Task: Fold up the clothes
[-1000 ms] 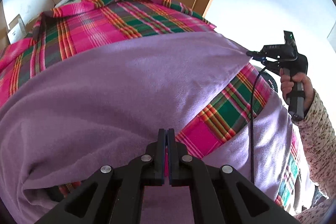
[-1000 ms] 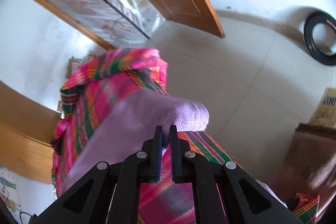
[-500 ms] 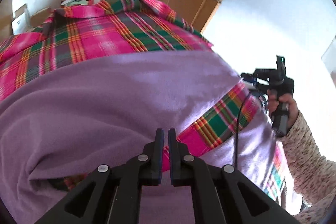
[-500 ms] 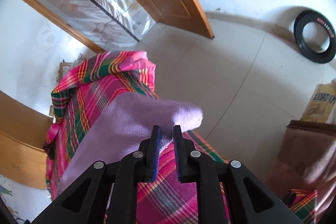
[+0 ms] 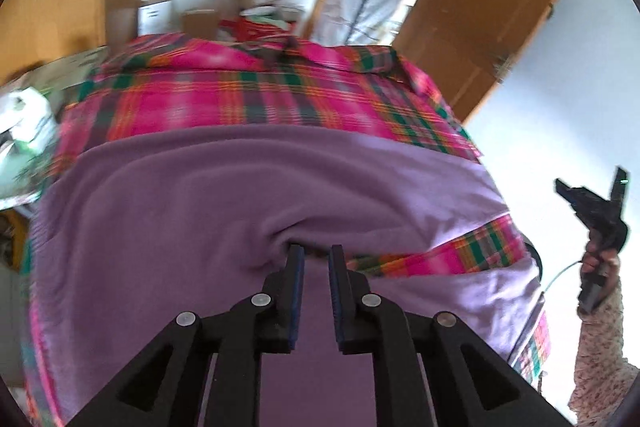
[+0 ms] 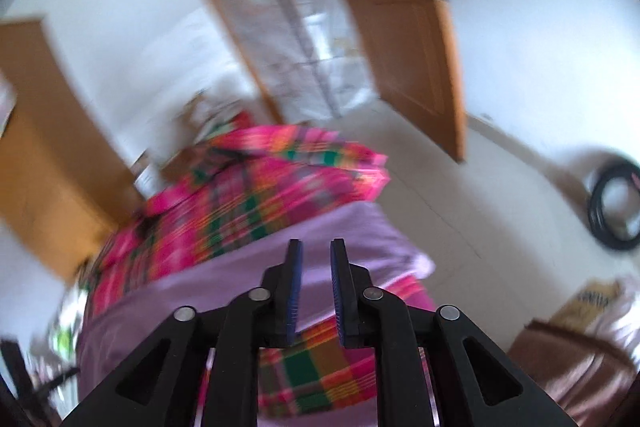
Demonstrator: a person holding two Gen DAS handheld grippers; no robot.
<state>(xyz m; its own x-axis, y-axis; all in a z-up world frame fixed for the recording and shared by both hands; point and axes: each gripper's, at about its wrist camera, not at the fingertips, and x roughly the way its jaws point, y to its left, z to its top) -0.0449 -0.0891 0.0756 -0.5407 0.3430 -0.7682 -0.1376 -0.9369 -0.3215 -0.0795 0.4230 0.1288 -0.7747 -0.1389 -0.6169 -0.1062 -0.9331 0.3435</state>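
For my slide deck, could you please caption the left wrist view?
Open left tongs at a purple fleece folded over the pink plaid cloth; right tongs held aside.

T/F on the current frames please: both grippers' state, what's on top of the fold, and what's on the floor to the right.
1. The left gripper is open. True: its jaws stand apart just short of a pucker in the purple fleece.
2. The right gripper is clamped on the fleece. False: its jaws stand apart with nothing between them.
3. The purple fleece is folded over the plaid cloth. True: a plaid strip shows below the folded edge.
4. A red ball lies on the floor at the right. False: it is a black ring.
5. The wooden door is open. True.
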